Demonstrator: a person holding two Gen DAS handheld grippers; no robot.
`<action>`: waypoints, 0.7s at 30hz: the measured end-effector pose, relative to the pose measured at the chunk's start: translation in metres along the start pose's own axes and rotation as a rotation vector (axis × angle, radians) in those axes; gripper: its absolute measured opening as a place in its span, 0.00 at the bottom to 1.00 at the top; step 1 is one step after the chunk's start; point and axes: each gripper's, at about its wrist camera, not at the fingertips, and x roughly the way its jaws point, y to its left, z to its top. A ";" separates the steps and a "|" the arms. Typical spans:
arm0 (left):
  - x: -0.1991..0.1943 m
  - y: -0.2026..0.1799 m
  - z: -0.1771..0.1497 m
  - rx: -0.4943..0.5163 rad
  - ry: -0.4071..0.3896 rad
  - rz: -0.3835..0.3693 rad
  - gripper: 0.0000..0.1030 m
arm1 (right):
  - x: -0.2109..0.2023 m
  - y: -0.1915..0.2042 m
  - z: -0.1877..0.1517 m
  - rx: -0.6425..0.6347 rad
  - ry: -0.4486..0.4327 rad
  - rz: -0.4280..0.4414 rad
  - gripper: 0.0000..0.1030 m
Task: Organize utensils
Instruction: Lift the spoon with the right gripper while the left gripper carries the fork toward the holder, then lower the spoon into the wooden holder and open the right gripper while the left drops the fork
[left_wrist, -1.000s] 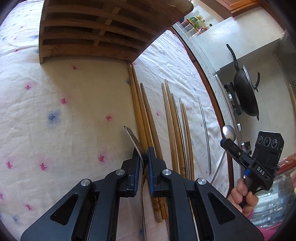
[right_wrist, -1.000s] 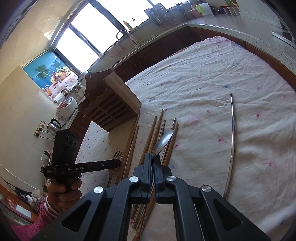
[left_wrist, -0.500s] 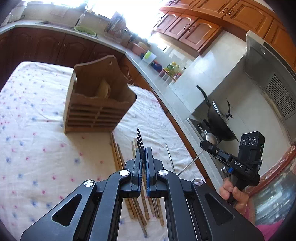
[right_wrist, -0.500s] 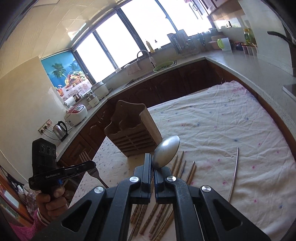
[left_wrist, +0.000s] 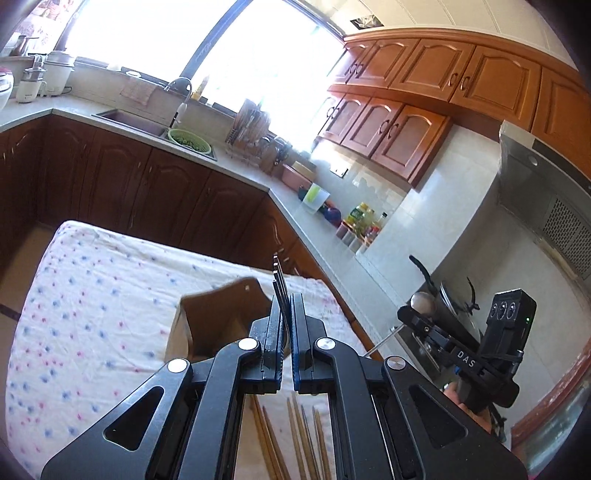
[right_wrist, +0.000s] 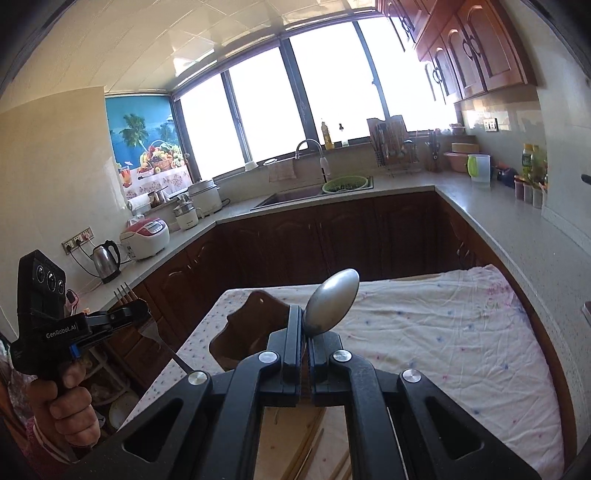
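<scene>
The left tool (left_wrist: 283, 321) is clamped on a fork (left_wrist: 280, 288), the right tool (right_wrist: 305, 332) on a spoon (right_wrist: 332, 302), both above the wooden holder (right_wrist: 251, 328).

Home kitchen: wooden wall cabinets (left_wrist: 436, 85), sink (right_wrist: 291, 195) with faucet (right_wrist: 314, 147) under big window (right_wrist: 295, 103), rice cooker (right_wrist: 146, 238), kettle (right_wrist: 106, 260), wok (left_wrist: 454, 306) below range hood (left_wrist: 550, 199), dish rack (right_wrist: 393, 147), condiment bottles (left_wrist: 364, 218).

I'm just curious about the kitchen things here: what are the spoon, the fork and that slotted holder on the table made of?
The grey oval-bowled spoon looks like metal, likely stainless steel: dull silvery sheen. The thin four-tined fork also seems metal, though its tines show dark against the light. The brown slotted utensil holder looks like wood or bamboo: matte warm brown.
</scene>
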 end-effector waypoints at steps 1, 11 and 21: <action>0.004 0.003 0.008 -0.007 -0.022 0.001 0.02 | 0.005 0.002 0.007 -0.005 -0.010 0.006 0.02; 0.059 0.058 0.013 -0.089 -0.049 0.069 0.02 | 0.094 0.006 0.009 -0.067 0.028 -0.028 0.02; 0.093 0.090 -0.031 -0.116 0.036 0.114 0.03 | 0.145 -0.004 -0.035 -0.062 0.149 0.004 0.02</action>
